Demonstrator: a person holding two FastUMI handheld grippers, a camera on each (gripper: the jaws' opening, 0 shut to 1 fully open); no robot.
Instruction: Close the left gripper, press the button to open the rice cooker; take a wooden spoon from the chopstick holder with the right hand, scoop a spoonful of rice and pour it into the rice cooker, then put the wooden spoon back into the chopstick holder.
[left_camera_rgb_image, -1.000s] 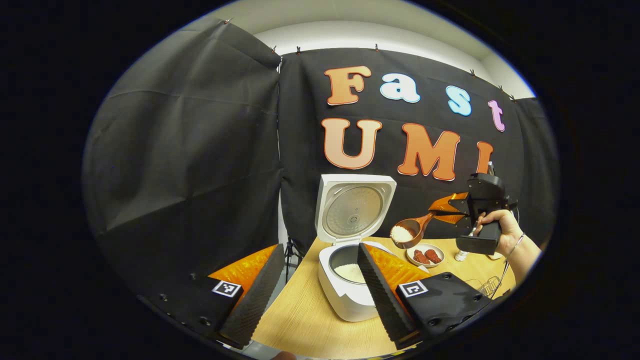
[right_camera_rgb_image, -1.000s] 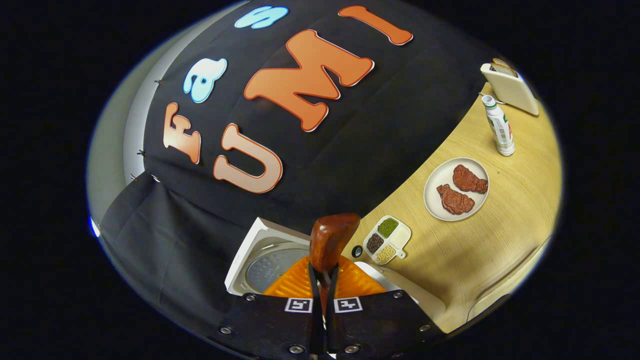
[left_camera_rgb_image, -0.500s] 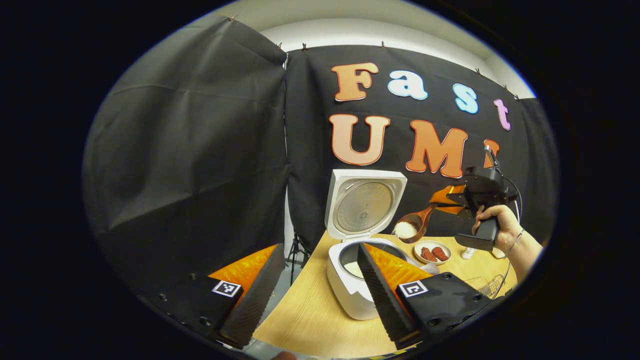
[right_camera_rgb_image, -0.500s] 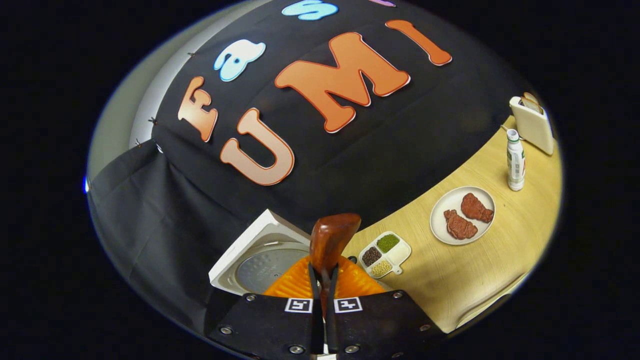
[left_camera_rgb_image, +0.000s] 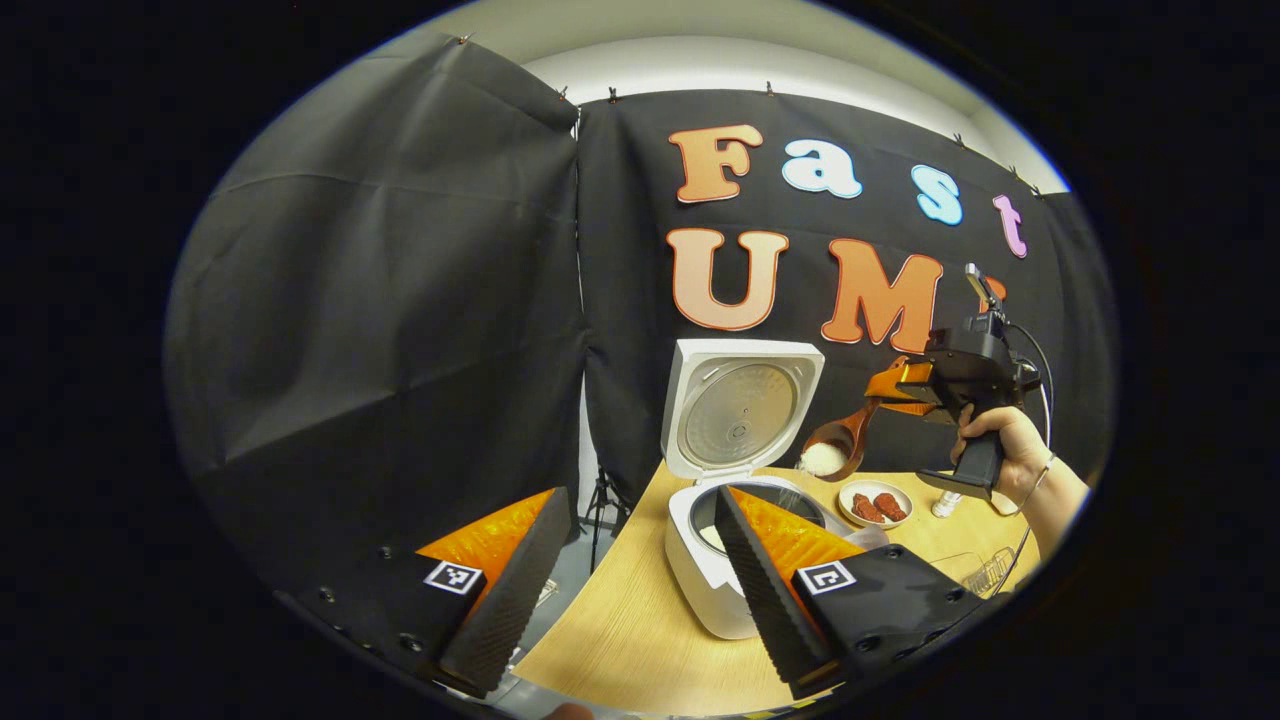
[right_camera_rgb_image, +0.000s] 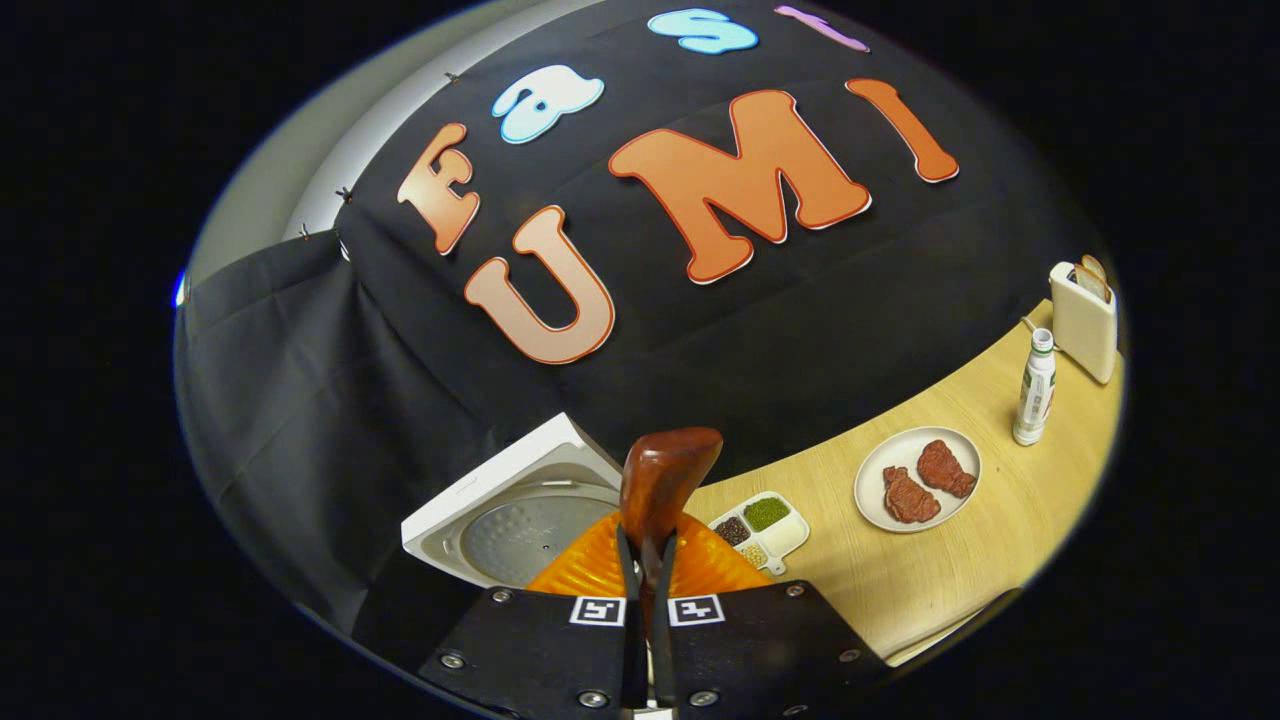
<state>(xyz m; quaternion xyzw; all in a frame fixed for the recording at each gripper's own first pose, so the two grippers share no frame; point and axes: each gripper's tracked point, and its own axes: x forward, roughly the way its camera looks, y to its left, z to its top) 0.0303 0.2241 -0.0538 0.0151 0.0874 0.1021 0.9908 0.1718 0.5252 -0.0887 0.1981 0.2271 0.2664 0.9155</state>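
in the left gripper view the white rice cooker (left_camera_rgb_image: 712, 560) stands on the pale wooden table (left_camera_rgb_image: 620, 640), its square lid (left_camera_rgb_image: 742, 408) swung up and upright behind the pot. the left gripper (left_camera_rgb_image: 632, 575) hangs near, its two fingers spread wide with nothing between them; its right finger (left_camera_rgb_image: 760, 585) covers much of the pot's mouth, so only a sliver of the dark inner bowl and a bit of white rice in it can be made out. farther right, a hand (left_camera_rgb_image: 1005, 455) holds the right gripper (left_camera_rgb_image: 905, 388) above the table, its fingers pinched onto the handle of the brown wooden spoon (left_camera_rgb_image: 843, 440). the spoon's bowl tilts down to the left, above the cooker's right rim, with a heap of white rice (left_camera_rgb_image: 822, 458) at its lower lip; a faint trail seems to fall from it toward the pot, though it is too fine to be sure. behind it lies a small white plate with two red-brown pieces (left_camera_rgb_image: 875, 503); a bottle beyond is mostly hidden by the gripper's grip.

in the right gripper view the spoon handle (right_camera_rgb_image: 662, 490) rises from between the tightly closed fingers, hiding the spoon's bowl and the pot below. the lid's inner side (right_camera_rgb_image: 510, 515) shows at left, partly cut off. a white divided dish of beans (right_camera_rgb_image: 762, 525), the plate (right_camera_rgb_image: 918, 478), a slim white bottle (right_camera_rgb_image: 1035, 388) and a white holder (right_camera_rgb_image: 1085, 308) at the far right edge sit on the table.
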